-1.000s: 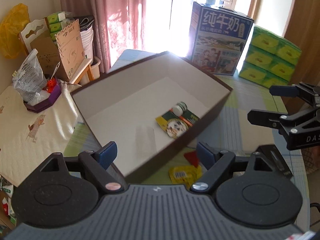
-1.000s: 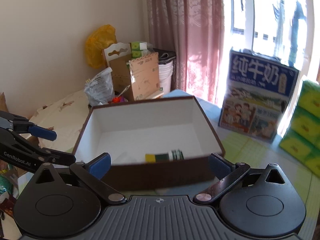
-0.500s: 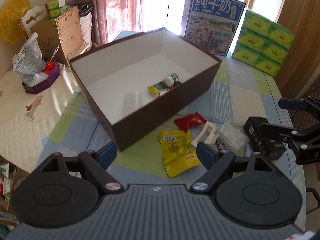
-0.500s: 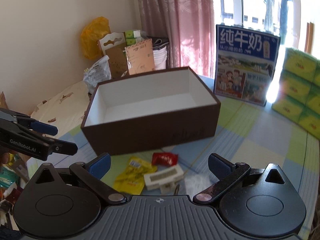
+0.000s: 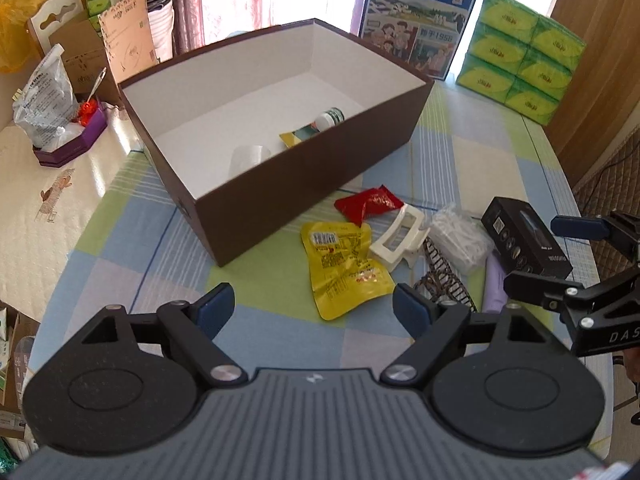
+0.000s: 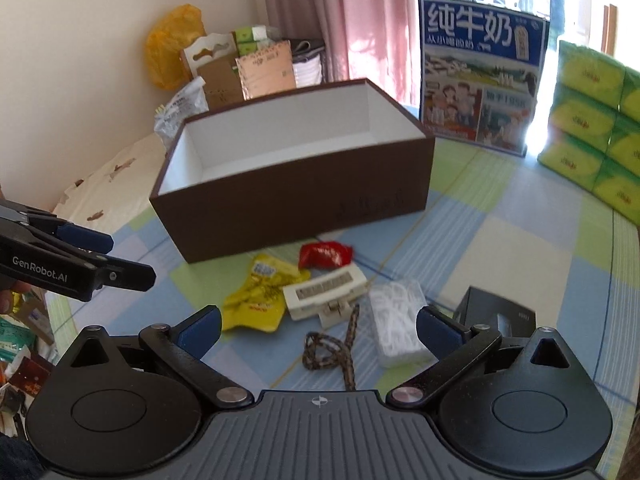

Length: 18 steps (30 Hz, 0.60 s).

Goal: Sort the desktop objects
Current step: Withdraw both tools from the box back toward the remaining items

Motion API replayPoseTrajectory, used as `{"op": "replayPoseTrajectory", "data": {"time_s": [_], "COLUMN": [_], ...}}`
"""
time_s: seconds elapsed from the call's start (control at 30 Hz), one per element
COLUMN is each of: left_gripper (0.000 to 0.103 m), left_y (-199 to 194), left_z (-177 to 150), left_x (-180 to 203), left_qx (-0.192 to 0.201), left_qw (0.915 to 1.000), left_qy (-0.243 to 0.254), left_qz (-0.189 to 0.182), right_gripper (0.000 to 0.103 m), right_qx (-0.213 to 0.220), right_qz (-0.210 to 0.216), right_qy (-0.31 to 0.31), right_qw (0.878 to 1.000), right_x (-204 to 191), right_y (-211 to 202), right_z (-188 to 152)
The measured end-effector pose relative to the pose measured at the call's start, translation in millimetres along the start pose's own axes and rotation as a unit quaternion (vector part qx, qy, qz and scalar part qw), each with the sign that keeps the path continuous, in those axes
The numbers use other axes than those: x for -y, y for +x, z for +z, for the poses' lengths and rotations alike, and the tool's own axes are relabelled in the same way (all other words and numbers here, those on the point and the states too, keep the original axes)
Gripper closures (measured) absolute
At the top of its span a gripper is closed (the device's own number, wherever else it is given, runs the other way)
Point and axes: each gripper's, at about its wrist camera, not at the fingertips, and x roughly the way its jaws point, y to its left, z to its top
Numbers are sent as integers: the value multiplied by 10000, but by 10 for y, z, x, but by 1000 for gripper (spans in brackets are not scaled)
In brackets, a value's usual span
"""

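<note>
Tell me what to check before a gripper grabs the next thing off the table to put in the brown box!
1. Left gripper open with nothing in it: ok.
2. Right gripper open with nothing in it: ok.
3. Brown box has room: ok, only a small bottle, a packet and a clear item lie inside.
4. Yellow pouch free to grab: ok, it lies flat in front of the box with nothing on top.
5. White clip free to grab: cannot tell, the cord and bag of white sticks crowd against it.
6. Grippers apart from each other: ok.
</note>
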Motion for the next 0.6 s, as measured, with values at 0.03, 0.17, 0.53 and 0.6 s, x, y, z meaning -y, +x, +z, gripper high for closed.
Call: {"op": "replayPoseTrajectory", "data": {"time_s": [0.03, 0.17, 0.53, 0.6], "left_gripper": [19, 19, 20, 20], "left_y": [16, 80, 300, 384], "left_z": [-3, -2, -71, -117], "left_x": [5, 29, 93, 141], "left_qx": [-23, -92, -183, -184], "left_qw": [10000, 9999, 9989, 9979], "left_qy": [8, 45, 408, 618], "left_qz": [-6, -29, -118, -113], "right_gripper": [2, 2, 2, 2], "right_qx": [-19, -74, -329, -407], "right_qz": [-11, -43, -128, -148], "right_qy": [9, 47, 98, 129], "right_qw": [10000, 10000, 9993, 9990], "right_x": [6, 28, 72, 98], "right_y": [10, 45, 217, 257], "right_z": [-11, -37, -142, -173]}}
